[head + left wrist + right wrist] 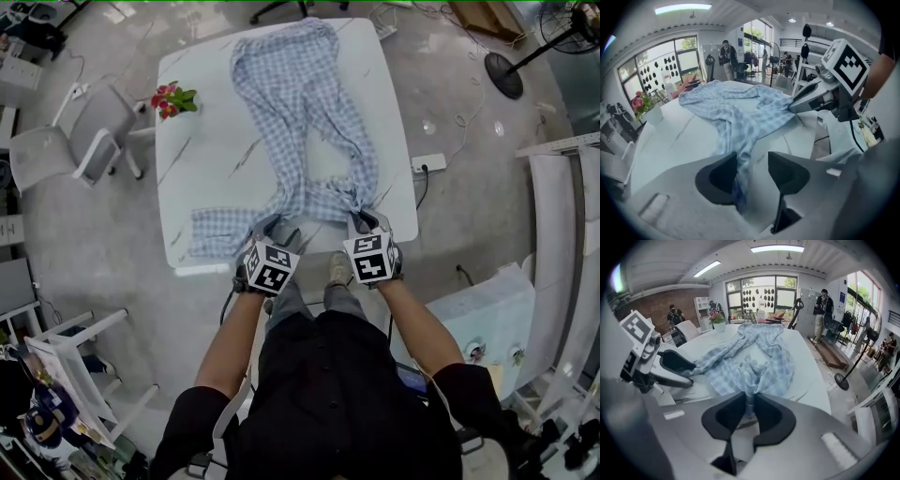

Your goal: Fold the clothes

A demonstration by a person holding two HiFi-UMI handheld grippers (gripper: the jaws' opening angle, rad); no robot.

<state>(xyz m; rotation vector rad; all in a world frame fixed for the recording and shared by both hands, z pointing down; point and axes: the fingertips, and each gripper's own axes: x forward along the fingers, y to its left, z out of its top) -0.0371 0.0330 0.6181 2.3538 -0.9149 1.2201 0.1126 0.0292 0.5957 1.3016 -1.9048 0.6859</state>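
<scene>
Right claw (750, 404) pinches the one checked garment (281, 94) on the one table (197, 169), left claw (752, 171) spread astride its edge.

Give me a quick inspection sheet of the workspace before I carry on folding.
Surface: white table, faintly veined.
Job's things: checked garment spread crumpled across it.
Clutter: flower pot at the table's left edge.
Grippers: left gripper open, a garment strip between its jaws; right gripper shut on the garment's near edge.
Cables: power strip beside the table's right edge.
Surroundings: chair at left, fan at far right, people in the background.
</scene>
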